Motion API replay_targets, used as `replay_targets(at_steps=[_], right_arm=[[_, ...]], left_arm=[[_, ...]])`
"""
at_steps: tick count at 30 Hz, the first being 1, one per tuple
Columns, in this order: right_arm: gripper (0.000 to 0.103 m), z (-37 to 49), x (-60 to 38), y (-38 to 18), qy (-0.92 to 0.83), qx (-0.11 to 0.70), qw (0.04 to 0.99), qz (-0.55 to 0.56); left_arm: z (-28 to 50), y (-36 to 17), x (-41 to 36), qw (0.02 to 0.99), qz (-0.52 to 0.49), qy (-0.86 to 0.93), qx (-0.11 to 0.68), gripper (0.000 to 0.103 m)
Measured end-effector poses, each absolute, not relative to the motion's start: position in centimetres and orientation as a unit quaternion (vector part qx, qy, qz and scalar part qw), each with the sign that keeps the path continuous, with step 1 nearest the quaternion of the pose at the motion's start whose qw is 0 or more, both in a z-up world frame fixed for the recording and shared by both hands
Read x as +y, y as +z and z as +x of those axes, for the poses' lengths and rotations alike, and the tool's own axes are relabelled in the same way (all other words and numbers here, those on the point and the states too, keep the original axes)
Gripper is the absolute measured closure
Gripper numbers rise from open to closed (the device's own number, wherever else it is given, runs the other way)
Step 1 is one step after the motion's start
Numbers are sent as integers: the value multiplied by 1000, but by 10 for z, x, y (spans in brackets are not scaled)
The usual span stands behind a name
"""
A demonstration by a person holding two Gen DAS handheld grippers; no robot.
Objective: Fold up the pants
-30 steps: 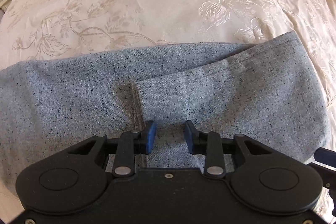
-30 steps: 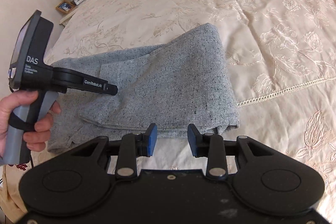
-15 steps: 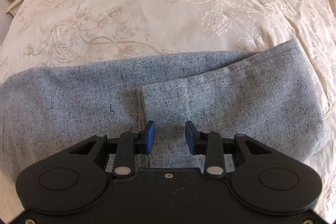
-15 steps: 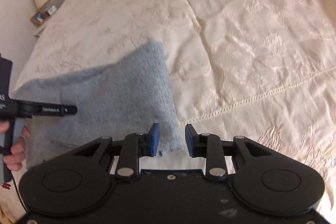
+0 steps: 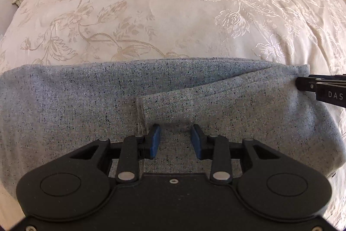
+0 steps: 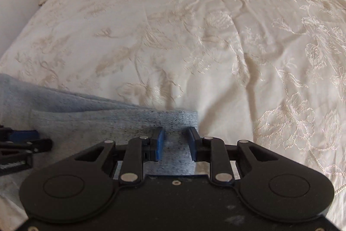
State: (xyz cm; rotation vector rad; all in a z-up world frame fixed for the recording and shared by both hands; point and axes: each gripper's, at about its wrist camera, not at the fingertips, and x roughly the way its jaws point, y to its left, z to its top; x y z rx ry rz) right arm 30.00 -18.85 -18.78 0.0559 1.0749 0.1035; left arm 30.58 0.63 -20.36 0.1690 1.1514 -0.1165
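Left gripper (image 5: 175, 138) part-open and opening over grey pants (image 5: 86, 114), gripping nothing. Right gripper (image 6: 176, 142) narrowing, jaws closing astride the pants' right corner, pad contact unclear. 1 pair of pants, folded across the cream bedspread (image 5: 173, 14); bare bedspread beyond the far edge.

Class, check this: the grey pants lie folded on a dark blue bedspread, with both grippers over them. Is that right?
Not quite. The bedspread is cream with a floral pattern, not dark blue; both wrist views show it. The rest holds: the grey pants lie folded on it, with the left gripper and the right gripper over them.
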Motion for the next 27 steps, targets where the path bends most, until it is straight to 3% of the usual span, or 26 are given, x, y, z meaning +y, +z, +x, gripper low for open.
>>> replay_targets(at_steps=[4, 12, 20, 27], right_arm=[[73, 296, -192, -193, 50, 505, 861, 27], [72, 257, -193, -152, 78, 468, 878, 55], [72, 203, -174, -167, 107, 506, 855, 48], [70, 202, -177, -154, 94, 493, 862, 68]], left_arm=[[299, -191, 9, 835, 77, -53, 543, 59], [269, -177, 29, 834, 36, -27, 550, 59], [259, -193, 25, 823, 49, -12, 566, 59], [249, -153, 63, 848, 18, 22, 529, 59]])
